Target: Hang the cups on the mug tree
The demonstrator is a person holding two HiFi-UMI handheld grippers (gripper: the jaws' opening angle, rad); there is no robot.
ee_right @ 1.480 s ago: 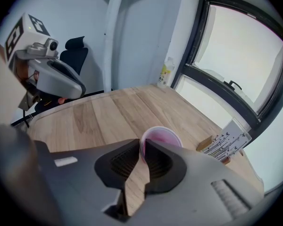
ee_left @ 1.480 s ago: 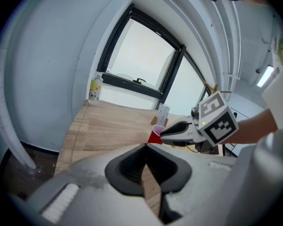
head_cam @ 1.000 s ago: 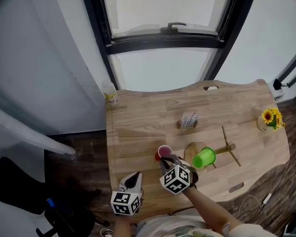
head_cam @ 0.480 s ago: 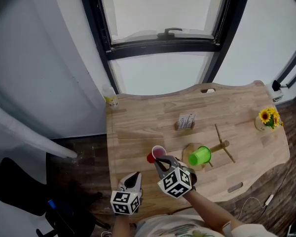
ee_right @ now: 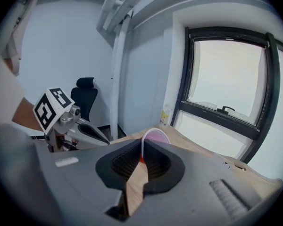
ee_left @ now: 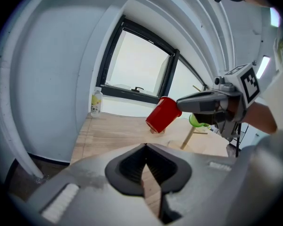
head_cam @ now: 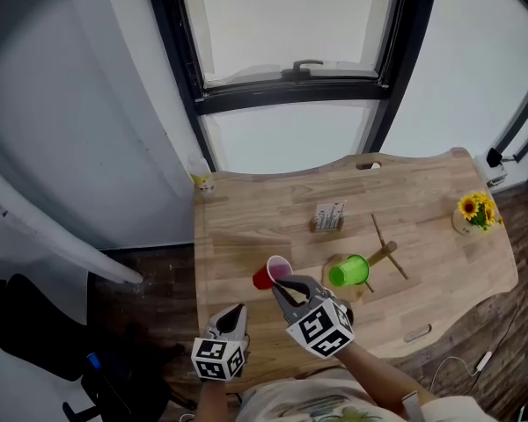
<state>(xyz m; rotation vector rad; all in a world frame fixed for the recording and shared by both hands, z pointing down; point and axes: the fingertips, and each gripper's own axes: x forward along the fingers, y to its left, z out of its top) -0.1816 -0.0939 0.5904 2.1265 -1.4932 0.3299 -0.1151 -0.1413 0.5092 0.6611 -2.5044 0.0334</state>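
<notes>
Raised off the worktop [head_cam: 246, 218], the red cup [head_cam: 266, 275] is clamped in the right hand-held gripper [head_cam: 282, 286], unhung; the left hand-held gripper [head_cam: 232, 313] is closed and empty; the green cup [head_cam: 348, 272] already hangs on the mug tree [head_cam: 383, 255].

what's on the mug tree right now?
One green cup on a peg; other visible pegs bare. It covers part of the base. Red cup is off the mug tree, in the right tongs.

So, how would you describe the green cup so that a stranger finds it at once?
Start at the wooden table below the window. Toward its near edge stands a wooden mug tree, and the green cup hangs on one peg. The red cup, in contrast, is held by the right gripper.
</notes>
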